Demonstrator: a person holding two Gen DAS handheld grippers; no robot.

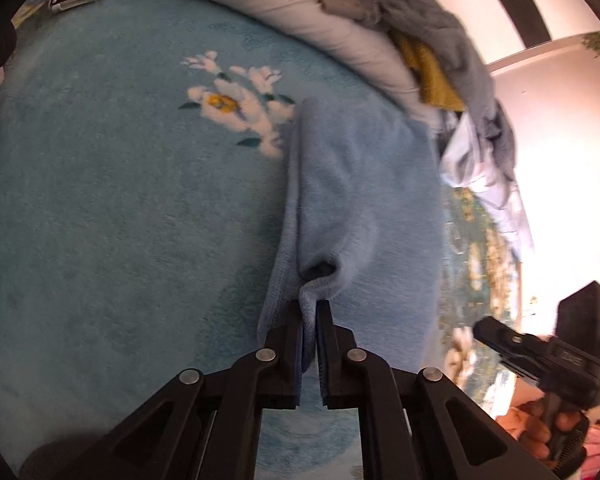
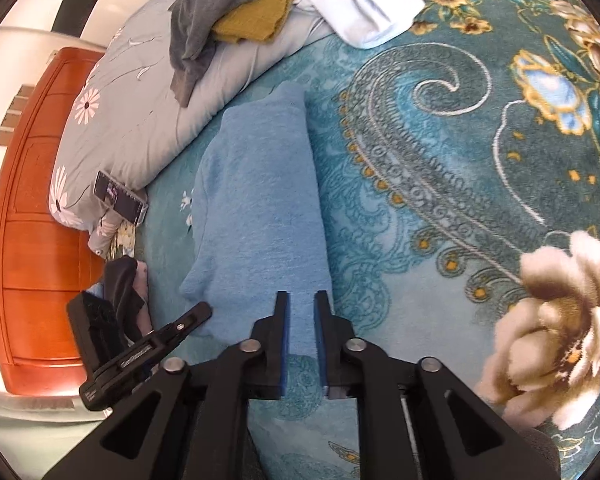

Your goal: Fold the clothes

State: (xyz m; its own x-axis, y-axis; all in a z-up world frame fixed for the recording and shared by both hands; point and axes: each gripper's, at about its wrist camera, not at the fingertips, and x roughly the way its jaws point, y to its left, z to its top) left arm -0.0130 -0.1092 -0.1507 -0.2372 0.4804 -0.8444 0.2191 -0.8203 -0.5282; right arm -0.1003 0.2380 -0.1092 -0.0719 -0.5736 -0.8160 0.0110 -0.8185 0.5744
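Left gripper point(image 1: 309, 308) pinches fleecy blue cloth point(image 1: 360, 184).

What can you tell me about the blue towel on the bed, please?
The blue towel is soft, fleecy fabric, folded into a long strip lying flat on the teal floral blanket, its far end near the grey pillow. The left gripper pinches its near left edge, lifting a small pucker. The right gripper stands open over the near end.
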